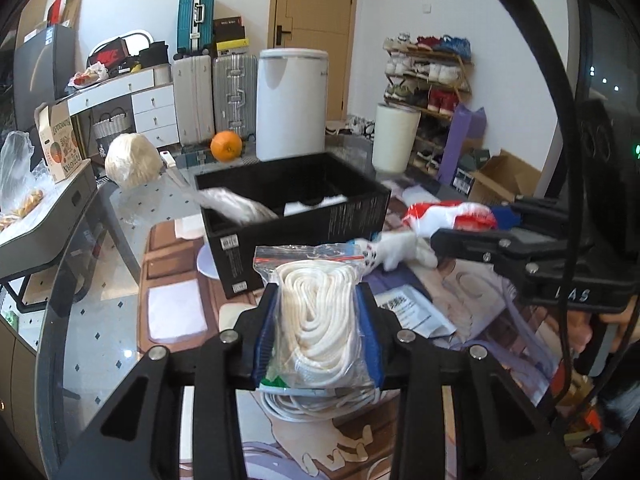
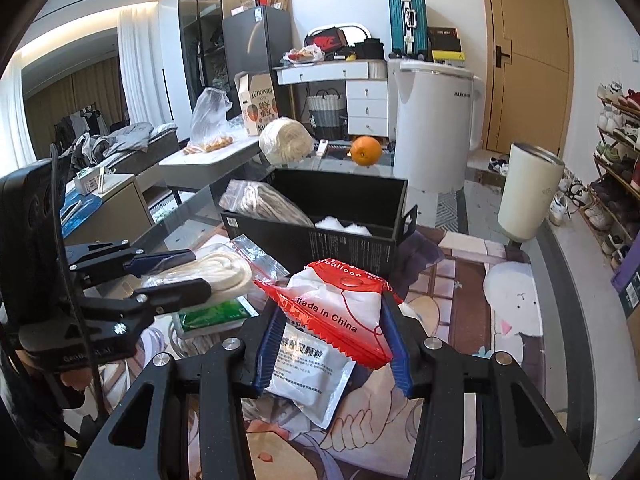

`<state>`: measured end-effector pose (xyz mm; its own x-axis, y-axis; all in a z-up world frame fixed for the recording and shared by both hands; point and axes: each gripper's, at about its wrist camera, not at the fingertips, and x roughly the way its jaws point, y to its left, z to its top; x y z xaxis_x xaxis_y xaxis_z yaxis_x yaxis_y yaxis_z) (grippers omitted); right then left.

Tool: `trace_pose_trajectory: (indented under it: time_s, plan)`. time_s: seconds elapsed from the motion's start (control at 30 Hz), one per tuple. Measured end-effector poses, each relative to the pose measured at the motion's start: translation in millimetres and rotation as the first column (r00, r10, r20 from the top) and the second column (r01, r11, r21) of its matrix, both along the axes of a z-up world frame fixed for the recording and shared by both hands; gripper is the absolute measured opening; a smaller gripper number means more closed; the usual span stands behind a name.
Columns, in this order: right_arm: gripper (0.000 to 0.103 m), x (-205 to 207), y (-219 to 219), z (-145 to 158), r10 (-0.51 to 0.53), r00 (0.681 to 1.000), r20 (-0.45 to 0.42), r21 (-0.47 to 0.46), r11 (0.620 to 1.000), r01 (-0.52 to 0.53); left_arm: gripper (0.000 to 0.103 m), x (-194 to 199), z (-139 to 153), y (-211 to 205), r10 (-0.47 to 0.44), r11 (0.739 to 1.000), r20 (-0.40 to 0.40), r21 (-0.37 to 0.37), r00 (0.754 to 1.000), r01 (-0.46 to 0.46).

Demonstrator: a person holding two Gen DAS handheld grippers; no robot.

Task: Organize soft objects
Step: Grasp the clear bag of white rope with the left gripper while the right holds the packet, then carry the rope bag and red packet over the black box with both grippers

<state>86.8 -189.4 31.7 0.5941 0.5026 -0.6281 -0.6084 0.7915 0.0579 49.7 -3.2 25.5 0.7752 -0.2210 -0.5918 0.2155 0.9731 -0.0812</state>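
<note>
The left tool point(image 1: 318, 320) is clenched on a clear zip bag of coiled white rope point(image 1: 316, 316), held above the glass worktop point(image 1: 100, 344) just before the black cardboard box point(image 1: 296, 216). The right tool point(image 2: 334, 338) grips a crinkly red-and-white plastic packet point(image 2: 332, 320). Inside the box lie another bagged rope coil point(image 2: 260, 200) and something white and fluffy point(image 2: 344, 226).
</note>
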Motion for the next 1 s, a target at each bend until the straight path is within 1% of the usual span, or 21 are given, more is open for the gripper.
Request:
trace_pose_trajectory:
  time_s: [0.1, 0.2, 0.37, 0.7, 1.0]
  plan:
    - [0.047, -1, 0, 4, 0.004, 1.000, 0.015, 0.008, 1.000, -0.004, 0.036, -4, 9, 4, 0.005, 1.000, 0.035, -0.017, 0.999, -0.005]
    - [0.047, 0, -1, 9, 0.006, 0.999, 0.033, 0.016, 1.000, -0.006, 0.036, -3, 18, 10, 0.009, 0.999, 0.061, -0.051, 0.998, -0.006]
    - [0.047, 6, 1, 16, 0.005, 0.999, 0.053, 0.019, 1.000, -0.006, 0.036, 0, 28, 16, 0.024, 0.997, 0.099, -0.073, 0.995, -0.017]
    - [0.047, 23, 12, 26, 0.015, 0.997, 0.079, 0.019, 1.000, -0.017, 0.036, 14, 42, 22, 0.023, 0.997, 0.143, -0.070, 0.989, -0.013]
    - [0.047, 45, 26, 28, 0.027, 0.996, 0.088, 0.029, 0.999, -0.030, 0.036, 39, 44, 28, 0.028, 0.998, 0.165, -0.052, 0.986, -0.019]
